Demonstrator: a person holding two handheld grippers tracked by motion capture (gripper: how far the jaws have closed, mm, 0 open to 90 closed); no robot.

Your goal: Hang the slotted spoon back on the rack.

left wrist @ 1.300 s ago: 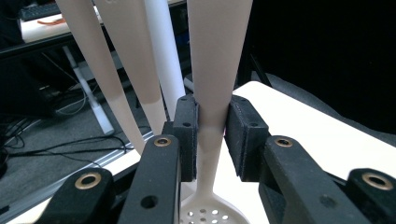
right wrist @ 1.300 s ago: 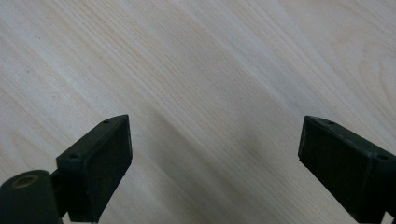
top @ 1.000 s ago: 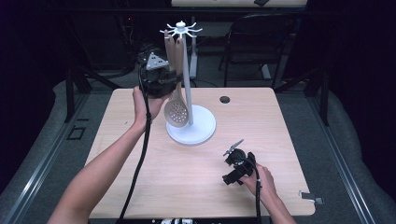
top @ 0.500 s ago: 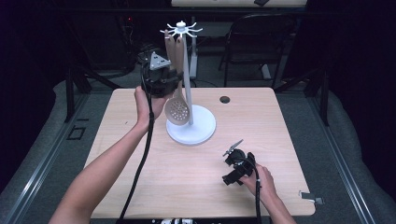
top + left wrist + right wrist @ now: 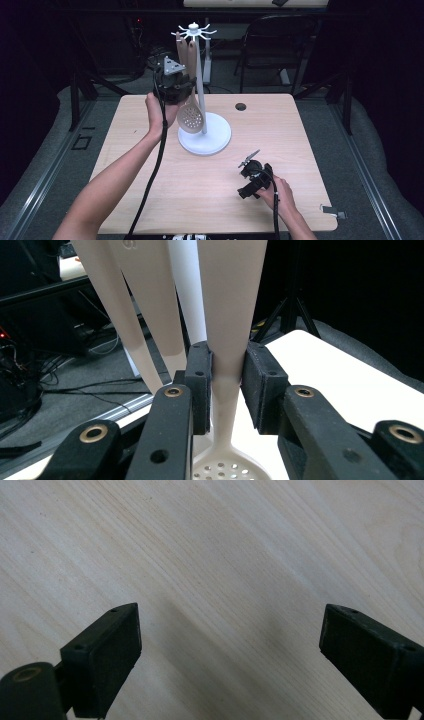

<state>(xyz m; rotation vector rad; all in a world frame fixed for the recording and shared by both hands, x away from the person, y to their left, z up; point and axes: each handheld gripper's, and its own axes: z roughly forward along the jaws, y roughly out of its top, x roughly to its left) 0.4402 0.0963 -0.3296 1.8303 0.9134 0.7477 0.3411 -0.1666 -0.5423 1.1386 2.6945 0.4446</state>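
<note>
A white utensil stand [image 5: 204, 135] rises from the middle of the wooden table [image 5: 150, 190], with beige utensils hanging from the hooks at its top. My left gripper [image 5: 172, 85] is raised beside the pole, shut on the handle of the beige slotted spoon [image 5: 190, 118], whose perforated head hangs just above the stand's round base. In the left gripper view both pads pinch the spoon's handle [image 5: 230, 305] of the left gripper [image 5: 227, 375]; two more handles [image 5: 150, 305] hang just behind. My right gripper [image 5: 252, 177] rests low at the table's front right, and in its own view the right gripper [image 5: 227, 645] stands open over bare wood.
A small round black grommet [image 5: 240, 106] sits in the table's far right area. A black chair [image 5: 270, 45] stands beyond the far edge. A small grey clip [image 5: 332, 211] lies at the front right corner. Dark floor surrounds the table.
</note>
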